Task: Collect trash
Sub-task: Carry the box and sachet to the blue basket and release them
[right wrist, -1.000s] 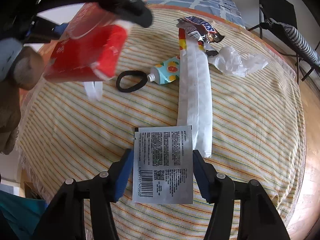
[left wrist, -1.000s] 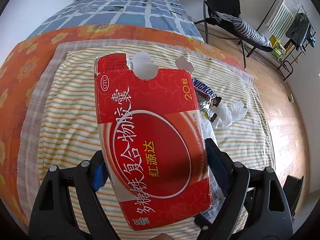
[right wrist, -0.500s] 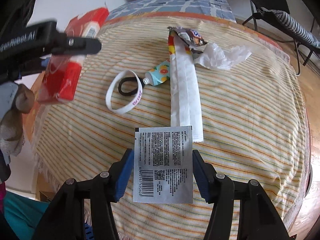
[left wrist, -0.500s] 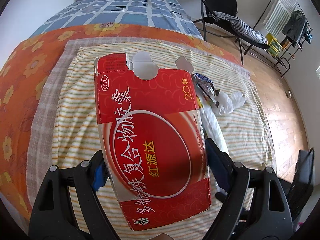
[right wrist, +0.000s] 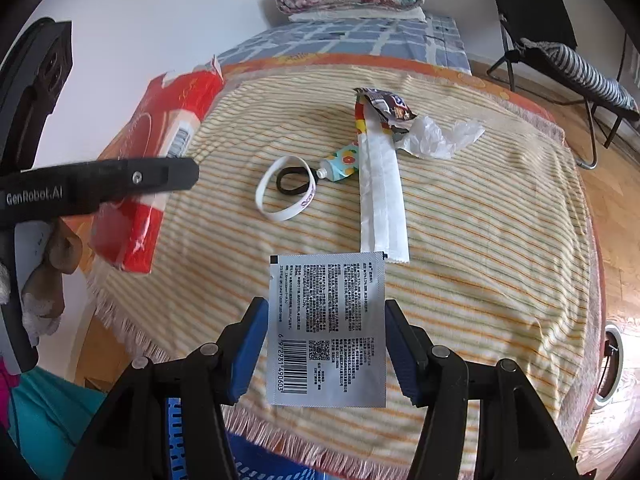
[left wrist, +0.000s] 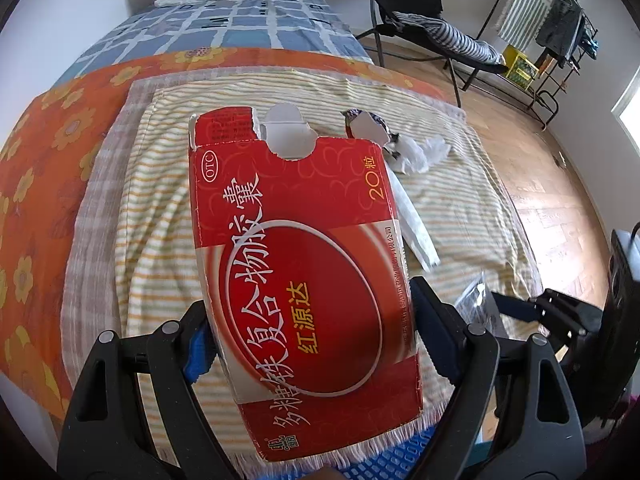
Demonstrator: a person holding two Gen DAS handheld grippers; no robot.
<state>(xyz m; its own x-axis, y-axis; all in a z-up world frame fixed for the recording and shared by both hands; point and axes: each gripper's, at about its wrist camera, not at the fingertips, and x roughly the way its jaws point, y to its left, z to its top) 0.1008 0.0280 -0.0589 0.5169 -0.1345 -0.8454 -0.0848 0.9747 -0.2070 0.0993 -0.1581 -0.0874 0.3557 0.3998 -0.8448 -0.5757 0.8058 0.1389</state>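
Striped yellow blanket [left wrist: 460, 216] over an orange flowered bedspread [left wrist: 36, 152]; folded quilts at the far end, black chair on wooden flooring to the right.

Left wrist view: left gripper [left wrist: 312, 344] clenched on a flattened red medicine box [left wrist: 296, 264], blue pads pressing both long edges, torn flaps pointing away. Past the box, on the blanket: crumpled white tissue [left wrist: 420, 152], foil candy wrapper [left wrist: 376, 124], long white paper strip [left wrist: 416, 228]. Low right, part of the other gripper, blurred.

Right wrist view: right gripper [right wrist: 326, 344] grasping a silver sachet [right wrist: 328, 328] by its side edges, barcode toward the camera, above the blanket's fringed near edge. Beyond, on the blanket: white paper strip [right wrist: 382, 196], small tube [right wrist: 340, 164] touching it, white wristband [right wrist: 286, 188] around a black hair tie [right wrist: 294, 180], candy wrapper [right wrist: 386, 106], tissue [right wrist: 436, 136]. Far left, red box [right wrist: 152, 168] aloft in the left gripper.
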